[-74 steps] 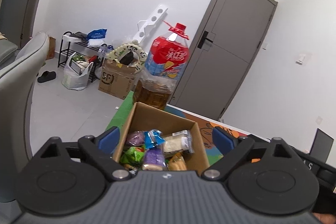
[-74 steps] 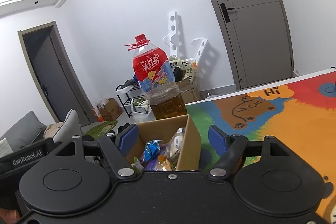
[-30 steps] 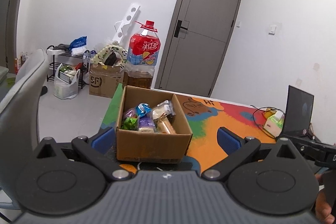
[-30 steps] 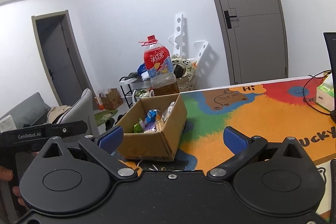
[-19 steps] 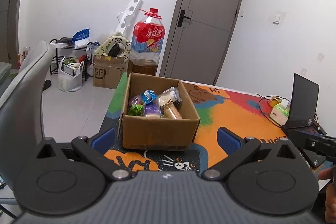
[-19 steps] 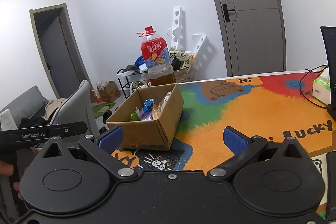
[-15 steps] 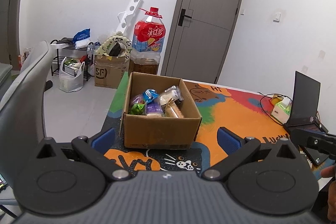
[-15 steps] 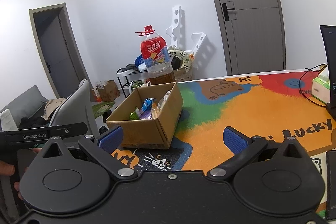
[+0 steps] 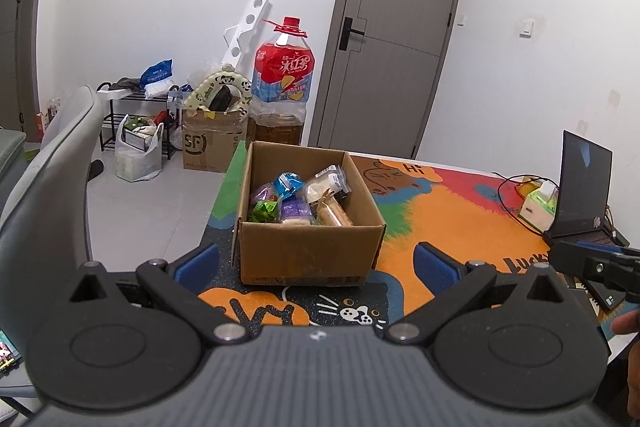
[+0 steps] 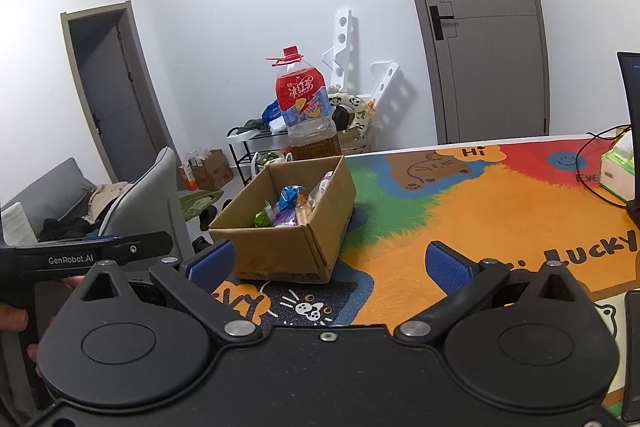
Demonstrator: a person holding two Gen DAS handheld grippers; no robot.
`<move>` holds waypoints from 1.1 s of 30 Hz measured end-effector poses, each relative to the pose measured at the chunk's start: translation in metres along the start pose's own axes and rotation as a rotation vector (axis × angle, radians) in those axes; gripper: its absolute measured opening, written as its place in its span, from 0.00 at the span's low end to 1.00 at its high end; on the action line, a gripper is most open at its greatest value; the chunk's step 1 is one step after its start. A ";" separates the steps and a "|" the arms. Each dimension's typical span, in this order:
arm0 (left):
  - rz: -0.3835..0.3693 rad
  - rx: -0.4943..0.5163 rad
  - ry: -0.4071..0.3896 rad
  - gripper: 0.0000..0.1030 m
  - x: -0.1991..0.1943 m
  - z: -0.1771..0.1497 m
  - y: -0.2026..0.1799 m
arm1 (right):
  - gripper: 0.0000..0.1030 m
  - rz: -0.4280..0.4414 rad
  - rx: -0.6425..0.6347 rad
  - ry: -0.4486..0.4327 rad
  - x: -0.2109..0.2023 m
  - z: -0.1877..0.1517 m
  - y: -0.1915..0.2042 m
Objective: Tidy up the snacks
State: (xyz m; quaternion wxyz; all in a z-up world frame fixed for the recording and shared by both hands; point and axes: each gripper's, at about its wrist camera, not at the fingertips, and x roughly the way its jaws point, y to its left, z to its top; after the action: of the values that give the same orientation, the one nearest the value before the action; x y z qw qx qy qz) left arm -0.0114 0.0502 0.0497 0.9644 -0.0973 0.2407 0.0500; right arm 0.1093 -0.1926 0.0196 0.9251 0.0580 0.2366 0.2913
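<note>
left wrist view: the left gripper (image 9: 316, 263) hangs with its blue-padded fingers (image 9: 198, 261) spread wide apart and nothing between them, aimed at an open cardboard box (image 9: 308, 251) on the bench (image 9: 460, 223). the box sits on a bright cartoon mat (image 9: 448, 211) near the bench's left edge, and wrapped snacks (image 9: 298, 201) lie heaped inside it — a green packet, a blue one, purple ones and pale rolls in clear film. just behind the box stands a large bottle (image 9: 282, 87) with a red cap and red label. a laptop (image 9: 586, 183) and a tissue box (image 9: 538, 203) sit at the far right; a grey chair (image 9: 44, 195) stands to the left.

right wrist view: the right gripper (image 10: 328, 267) is likewise spread wide and empty, hovering over the mat (image 10: 480, 219) near the box (image 10: 288, 227), which lies ahead and to the left. the snacks (image 10: 292, 209) show over its rim, the bottle (image 10: 306, 111) rising behind. the left gripper's body (image 10: 86, 255), held by a hand (image 10: 12, 315), shows at the left edge.
</note>
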 end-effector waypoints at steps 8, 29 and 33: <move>-0.004 0.001 0.005 1.00 0.000 -0.001 -0.001 | 1.00 -0.001 0.000 -0.002 0.000 0.001 -0.002; 0.001 0.015 -0.002 1.00 -0.002 -0.002 -0.003 | 1.00 0.002 -0.004 -0.004 -0.001 0.001 -0.002; 0.001 0.016 -0.003 1.00 -0.003 -0.002 -0.004 | 1.00 0.002 -0.001 -0.004 -0.001 0.002 -0.003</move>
State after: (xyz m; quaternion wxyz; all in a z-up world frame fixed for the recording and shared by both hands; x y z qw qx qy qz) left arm -0.0148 0.0460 0.0500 0.9655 -0.0893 0.2396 0.0486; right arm 0.1110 -0.1953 0.0206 0.9253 0.0584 0.2346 0.2921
